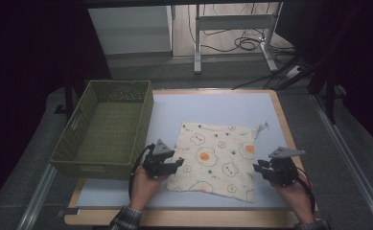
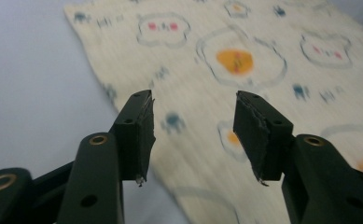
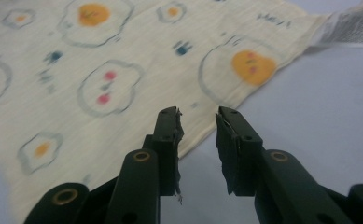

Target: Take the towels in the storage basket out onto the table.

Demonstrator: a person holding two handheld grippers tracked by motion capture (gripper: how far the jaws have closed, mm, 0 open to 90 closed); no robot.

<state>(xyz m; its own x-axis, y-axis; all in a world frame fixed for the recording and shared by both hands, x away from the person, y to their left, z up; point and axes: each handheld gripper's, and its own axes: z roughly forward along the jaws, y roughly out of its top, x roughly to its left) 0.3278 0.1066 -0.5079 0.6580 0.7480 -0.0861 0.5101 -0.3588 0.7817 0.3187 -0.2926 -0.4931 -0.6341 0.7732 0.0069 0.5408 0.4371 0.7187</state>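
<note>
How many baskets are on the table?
1. The green woven plastic basket sits at the table's left side, left of the cream printed cloth.

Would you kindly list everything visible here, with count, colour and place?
cloth: one, cream with fried-egg and bear prints, flat on the table between the grippers
basket: one, olive green, left of the cloth
table: one, pale blue top with wooden rim
desk frame: one, white, on the floor beyond the table
left gripper: one, black, open at the cloth's left edge
right gripper: one, black, open at its right edge
</note>
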